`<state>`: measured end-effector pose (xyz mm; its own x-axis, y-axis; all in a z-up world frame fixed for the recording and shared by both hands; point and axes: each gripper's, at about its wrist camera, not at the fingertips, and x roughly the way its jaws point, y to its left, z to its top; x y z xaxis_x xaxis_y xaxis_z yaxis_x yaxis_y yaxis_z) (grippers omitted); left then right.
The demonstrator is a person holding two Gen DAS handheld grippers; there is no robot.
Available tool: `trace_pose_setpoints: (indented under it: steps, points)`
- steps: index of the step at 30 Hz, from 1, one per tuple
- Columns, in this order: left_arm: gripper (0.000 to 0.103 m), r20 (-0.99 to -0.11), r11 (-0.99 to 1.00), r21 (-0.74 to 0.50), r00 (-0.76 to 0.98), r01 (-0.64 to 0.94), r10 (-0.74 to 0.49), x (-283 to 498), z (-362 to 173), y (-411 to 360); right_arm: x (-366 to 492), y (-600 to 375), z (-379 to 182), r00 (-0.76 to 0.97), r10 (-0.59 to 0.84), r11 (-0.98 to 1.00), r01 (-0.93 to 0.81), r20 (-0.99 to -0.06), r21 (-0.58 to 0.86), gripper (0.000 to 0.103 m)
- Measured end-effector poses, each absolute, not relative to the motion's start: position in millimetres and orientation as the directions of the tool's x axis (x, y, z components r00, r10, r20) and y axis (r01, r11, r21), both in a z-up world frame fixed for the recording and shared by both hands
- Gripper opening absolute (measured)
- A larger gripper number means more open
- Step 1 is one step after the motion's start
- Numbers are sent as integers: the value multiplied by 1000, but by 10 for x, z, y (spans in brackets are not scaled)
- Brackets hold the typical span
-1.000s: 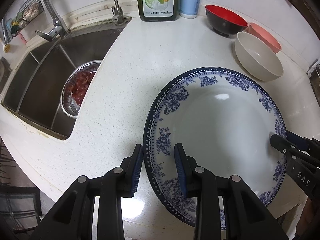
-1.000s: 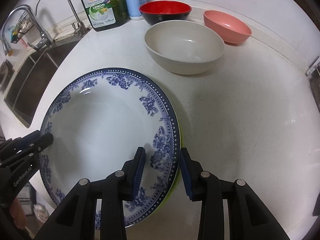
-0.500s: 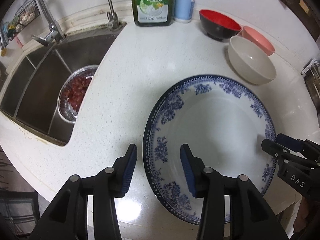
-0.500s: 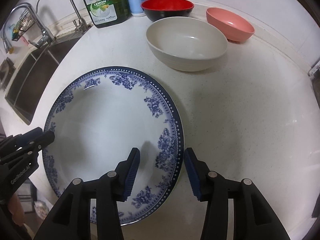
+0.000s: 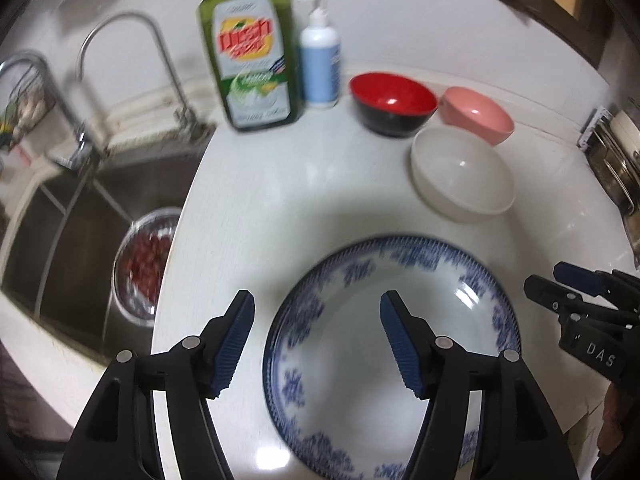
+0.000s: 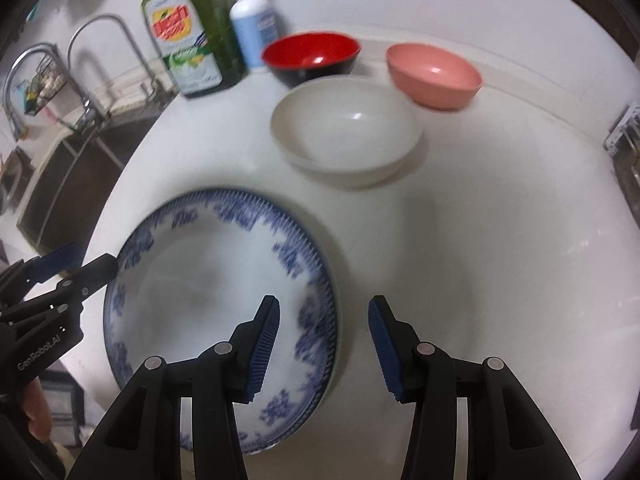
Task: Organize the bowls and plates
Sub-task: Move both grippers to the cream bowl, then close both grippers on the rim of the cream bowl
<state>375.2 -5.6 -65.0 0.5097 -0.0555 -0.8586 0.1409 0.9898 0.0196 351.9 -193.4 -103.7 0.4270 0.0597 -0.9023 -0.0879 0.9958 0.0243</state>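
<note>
Left wrist view, blue-patterned plate [image 5: 394, 364] flat, face up, left tongs [image 5: 317, 338] opening, right tongs [image 6: 323, 350] apart, both empty

Blue-floral white plate [image 5: 400, 360]; red/black [image 5: 392, 106], pink [image 5: 478, 114], cream bowls [image 5: 462, 176]

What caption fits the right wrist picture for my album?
Right gripper open above the blue floral plate, with cream, red and pink bowls behind.

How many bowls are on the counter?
3: a red-and-black bowl beside the soap bottles, a pink bowl to its right, and a cream bowl nearer the blue-patterned plate.
</note>
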Motion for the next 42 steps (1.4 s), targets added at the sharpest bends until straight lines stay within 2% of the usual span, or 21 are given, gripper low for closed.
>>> trace_pose_setpoints:
  steps: [13,19,32,35,37,40,42]
  points:
    - [66,-856,965,-9,496,264,-144,4348,-534,-454,3966,-2294,-744,507,51,998,6,-861,62,47]
    - [66,-861,960,-25,481,281,-163,4667,-611,-603,4191,-2486,-785,508,69,993,52,-859,110,47]
    - [65,-900,954,-62,397,294,-181,5238,-971,-803,4653,-2648,-998,467,69,988,89,-882,124,46]
    - [59,-910,950,-64,373,305,-182,5319,-1052,-877,4735,-2668,-1057,449,71,987,95,-890,127,45]
    - [56,-914,947,-62,363,314,-181,5337,-1081,-914,4781,-2667,-1099,436,75,987,97,-897,129,39]
    - [50,-920,944,-79,342,320,-192,5363,-1128,-949,4815,-2674,-1148,423,80,986,96,-903,133,36]
    - [40,-926,943,-96,320,318,-202,5378,-1160,-953,4837,-2670,-1169,416,86,986,94,-905,137,32]
